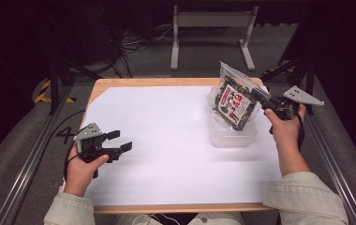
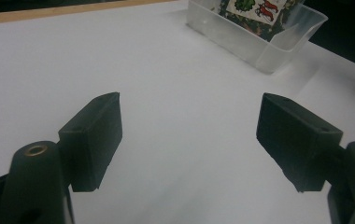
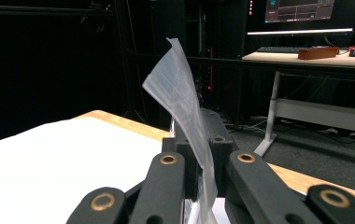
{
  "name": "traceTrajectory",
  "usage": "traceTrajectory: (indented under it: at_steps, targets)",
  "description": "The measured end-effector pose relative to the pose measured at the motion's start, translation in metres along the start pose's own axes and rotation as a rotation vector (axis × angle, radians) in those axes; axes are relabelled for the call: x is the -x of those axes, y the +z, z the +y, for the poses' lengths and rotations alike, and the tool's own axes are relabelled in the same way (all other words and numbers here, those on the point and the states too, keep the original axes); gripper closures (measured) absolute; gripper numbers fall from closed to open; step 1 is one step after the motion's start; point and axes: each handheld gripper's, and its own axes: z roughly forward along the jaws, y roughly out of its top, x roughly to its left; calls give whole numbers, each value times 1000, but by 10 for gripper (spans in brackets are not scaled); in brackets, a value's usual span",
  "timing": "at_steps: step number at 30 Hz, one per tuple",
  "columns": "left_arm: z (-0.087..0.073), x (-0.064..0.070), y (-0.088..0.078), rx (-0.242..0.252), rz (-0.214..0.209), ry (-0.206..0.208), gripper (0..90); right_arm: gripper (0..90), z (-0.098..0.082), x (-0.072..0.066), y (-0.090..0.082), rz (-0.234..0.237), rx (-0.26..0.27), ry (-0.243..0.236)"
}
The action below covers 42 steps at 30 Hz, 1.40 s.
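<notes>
A clear plastic bag (image 1: pixel 234 96) with a dark printed pack inside hangs tilted over a clear plastic box (image 1: pixel 232 136) at the table's right side. My right gripper (image 1: pixel 259 96) is shut on the bag's right edge. In the right gripper view the bag's clear top strip (image 3: pixel 180 98) rises from between the closed jaws of the right gripper (image 3: pixel 199 135). My left gripper (image 1: pixel 120 140) stands open low over the white sheet at the left, with nothing between its fingers. The left gripper view has the left gripper (image 2: pixel 189 135) facing the clear box (image 2: pixel 264 44), with the bag's print (image 2: pixel 255 9) inside it.
A white sheet (image 1: pixel 166 140) covers most of the wooden table (image 1: pixel 166 207). Beyond the far edge stand a white desk frame (image 1: pixel 211 33) and loose cables (image 1: pixel 134 44) on the floor. A metal rail (image 1: pixel 335 164) runs along the right side.
</notes>
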Motion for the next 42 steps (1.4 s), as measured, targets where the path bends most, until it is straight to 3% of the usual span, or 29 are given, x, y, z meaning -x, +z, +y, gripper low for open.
traceTrajectory:
  at_steps: [6,13,14,16,17,18,24,31,42]
  targets:
    - [-1,-1,0,0,1,0,235,859,2,3,0,-15,-15,8]
    - [-1,-1,0,1,0,-4,235,816,8,-1,1,-9,-45,-35]
    - [-1,-1,0,1,0,-5,235,761,9,-2,0,-5,-46,-29]
    - [-1,-1,0,-1,-1,-3,235,734,9,-2,0,-6,-44,-27]
    - [-1,-1,0,-3,-2,-2,234,642,10,-2,-2,2,-30,-15]
    - [-1,-1,1,-4,-3,-2,234,608,10,-3,-3,3,-25,-11]
    - [-1,0,0,-1,-3,4,233,449,12,-5,-10,1,-3,3]
    - [0,1,0,3,-11,-2,233,343,11,-12,-18,35,-7,-5]
    - [-4,12,-8,7,-24,16,232,273,5,-25,-49,20,-56,-11]
